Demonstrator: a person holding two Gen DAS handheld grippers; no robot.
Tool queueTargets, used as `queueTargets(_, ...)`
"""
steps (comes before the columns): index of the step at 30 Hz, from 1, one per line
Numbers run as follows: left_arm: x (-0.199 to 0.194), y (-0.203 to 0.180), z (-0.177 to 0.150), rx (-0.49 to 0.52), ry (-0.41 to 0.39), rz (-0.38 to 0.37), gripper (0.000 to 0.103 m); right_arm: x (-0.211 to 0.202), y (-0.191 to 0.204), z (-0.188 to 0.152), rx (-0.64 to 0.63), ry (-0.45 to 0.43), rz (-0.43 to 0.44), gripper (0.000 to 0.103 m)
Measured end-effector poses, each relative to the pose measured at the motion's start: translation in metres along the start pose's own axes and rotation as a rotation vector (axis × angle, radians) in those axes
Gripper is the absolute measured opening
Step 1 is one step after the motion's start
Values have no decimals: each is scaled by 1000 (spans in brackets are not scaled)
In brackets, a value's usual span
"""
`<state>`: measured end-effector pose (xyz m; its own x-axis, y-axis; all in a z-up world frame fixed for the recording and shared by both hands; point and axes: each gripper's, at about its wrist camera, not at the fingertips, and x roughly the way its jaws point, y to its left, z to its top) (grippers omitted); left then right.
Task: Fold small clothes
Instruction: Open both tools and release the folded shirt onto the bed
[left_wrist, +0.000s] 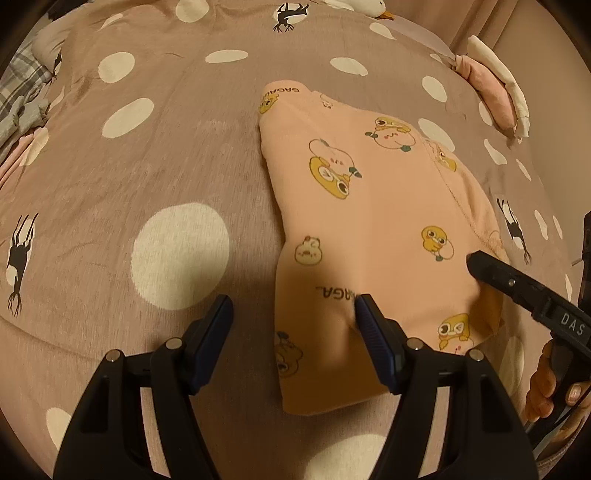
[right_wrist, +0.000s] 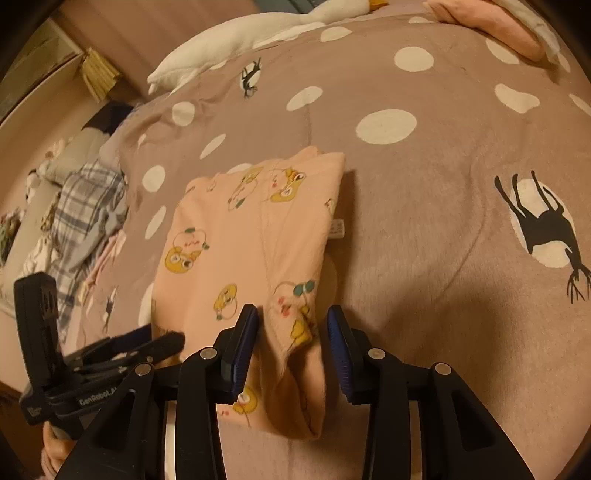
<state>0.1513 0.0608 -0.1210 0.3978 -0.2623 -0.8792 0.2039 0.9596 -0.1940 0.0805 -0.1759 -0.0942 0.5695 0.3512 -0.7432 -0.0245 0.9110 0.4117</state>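
Peach cartoon-print soft knit garment (left_wrist: 373, 206) folded oblong on your dotted mauve fleece bedspread (left_wrist: 155, 177), left gripper (left_wrist: 293, 314) wide open, empty, right gripper (right_wrist: 291, 325) open astride its fold, white label (right_wrist: 338, 229) visible only from right wrist.

Before us, our mauve polka-dot bedspread (right_wrist: 424, 236) under warm dim light, white pillow (right_wrist: 221, 40), plaid bedding (right_wrist: 79, 218) alongside.

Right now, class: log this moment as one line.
left tongs: open | right tongs: open, straddling garment edge | pink garment: folded on bedspread

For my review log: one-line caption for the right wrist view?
Open right gripper straddles the near edge of a folded peach cartoon-print garment on a polka-dot bedspread.
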Motion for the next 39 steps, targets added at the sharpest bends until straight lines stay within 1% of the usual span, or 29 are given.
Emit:
queueTargets(6, -1, -3, -7, 8, 5, 11, 70, 0, 8, -10, -54, 15, -45, 43)
queueTargets(11, -1, -4, -12, 19, 11, 27, 71, 0, 5, -15, -48, 25, -69, 46)
queueTargets(16, -2, -4, -16, 25, 11, 41, 71, -4, 3, -20, -44, 31, -78, 47)
queueTargets(20, -3, -3, -17, 26, 12, 49, 71, -5, 4, -27, -59, 45, -108, 47)
queueTargets(31, -17, -6, -26, 25, 5, 73, 69, -18, 11, -35, -101, 40, -149, 47)
queueTargets(32, -19, -7, -27, 24, 4, 77, 73, -20, 12, -36, -106, 39, -146, 47)
queueTargets(33, -21, -7, -28, 23, 1, 80, 78, -22, 13, -37, -111, 38, -142, 47)
queueTargets(35, -26, -9, -30, 25, -10, 84, 82, -26, 18, -38, -120, 32, -135, 47)
queueTargets(36, -30, -9, -32, 27, -18, 83, 82, -29, 21, -39, -127, 28, -131, 47)
queueTargets(37, -33, -10, -33, 28, -22, 82, 82, -32, 23, -39, -132, 24, -127, 50)
queueTargets(38, -35, -10, -34, 29, -23, 81, 83, -34, 26, -40, -139, 14, -131, 57)
queueTargets(39, -38, -11, -35, 30, -26, 81, 83, -38, 29, -40, -145, 5, -133, 61)
